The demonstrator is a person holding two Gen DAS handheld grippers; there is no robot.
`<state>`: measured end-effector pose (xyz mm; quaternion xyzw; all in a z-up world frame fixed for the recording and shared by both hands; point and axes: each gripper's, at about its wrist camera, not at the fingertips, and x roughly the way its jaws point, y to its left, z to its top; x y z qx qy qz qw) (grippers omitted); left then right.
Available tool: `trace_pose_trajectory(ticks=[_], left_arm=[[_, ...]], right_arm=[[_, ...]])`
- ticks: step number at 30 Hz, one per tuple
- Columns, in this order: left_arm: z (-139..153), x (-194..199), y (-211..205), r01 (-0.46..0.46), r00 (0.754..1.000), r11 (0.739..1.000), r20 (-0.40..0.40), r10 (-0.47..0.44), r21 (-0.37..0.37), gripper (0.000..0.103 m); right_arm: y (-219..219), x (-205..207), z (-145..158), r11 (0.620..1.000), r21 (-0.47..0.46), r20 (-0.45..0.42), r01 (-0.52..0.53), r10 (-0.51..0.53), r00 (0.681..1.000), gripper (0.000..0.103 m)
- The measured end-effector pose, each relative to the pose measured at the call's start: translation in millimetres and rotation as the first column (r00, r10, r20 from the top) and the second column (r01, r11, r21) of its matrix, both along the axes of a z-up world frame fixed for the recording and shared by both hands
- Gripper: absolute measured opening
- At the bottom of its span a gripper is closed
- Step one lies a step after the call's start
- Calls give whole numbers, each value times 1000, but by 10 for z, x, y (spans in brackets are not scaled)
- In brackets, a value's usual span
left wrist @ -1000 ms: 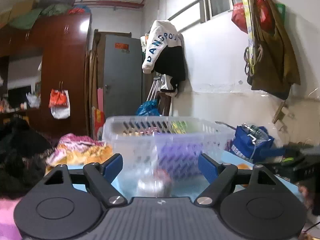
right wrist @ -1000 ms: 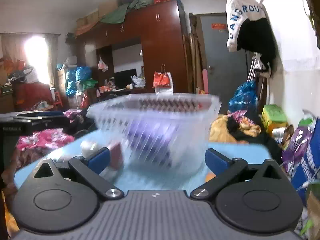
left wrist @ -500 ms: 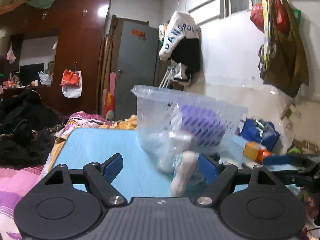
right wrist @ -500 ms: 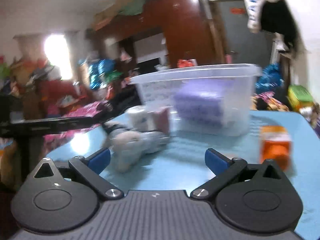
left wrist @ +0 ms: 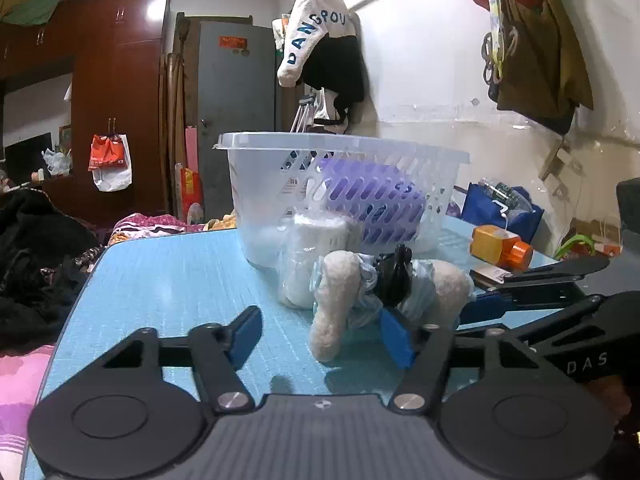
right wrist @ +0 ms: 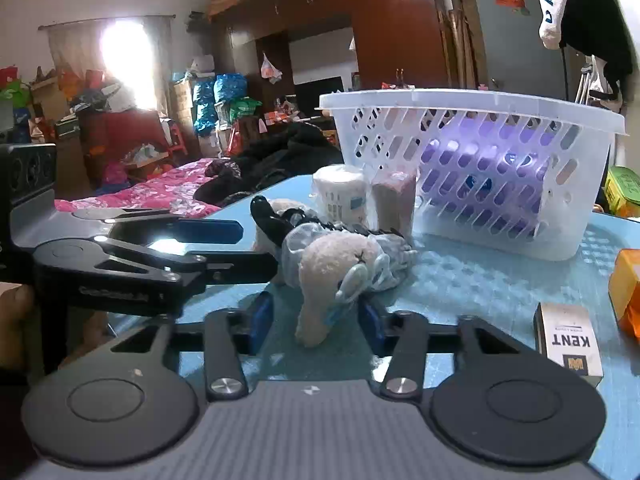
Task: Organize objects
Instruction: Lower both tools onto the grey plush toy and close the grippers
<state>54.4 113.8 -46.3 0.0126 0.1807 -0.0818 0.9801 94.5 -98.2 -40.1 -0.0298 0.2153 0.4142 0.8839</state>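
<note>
A cream plush toy (left wrist: 360, 292) with a pale blue dress and black hair lies on the blue table (left wrist: 168, 280), in front of a clear slotted basket (left wrist: 344, 188) holding a purple pack. It also shows in the right wrist view (right wrist: 340, 268). My left gripper (left wrist: 320, 334) is open, its fingers either side of the toy's near limb. My right gripper (right wrist: 316, 322) is open too, straddling the toy from the other side. Each gripper shows in the other's view, beside the toy. A white roll (left wrist: 312, 256) stands against the basket (right wrist: 472, 168).
An orange bottle (left wrist: 500, 248) lies right of the toy. A KENT cigarette box (right wrist: 568, 344) lies near my right gripper. A brownish roll (right wrist: 392, 204) stands by the white roll (right wrist: 340, 196). A bed with pink bedding and dark clothes borders the table.
Both grippers have swung down from facing the basket to the plush toy, closing in on it from opposite sides. Both stay open.
</note>
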Motion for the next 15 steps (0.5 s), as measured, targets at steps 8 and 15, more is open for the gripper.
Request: trace_pose_trajectory(ticks=[8, 15], left_arm=[[-41, 68, -156, 22, 1000, 999, -16, -21, 38, 25], [-10, -27, -155, 45, 999, 999, 15, -45, -3, 17]], right_arm=[[4, 3, -21, 1000, -20, 15, 18, -18, 1000, 25], [-73, -65, -4, 999, -18, 62, 28, -27, 998, 20]])
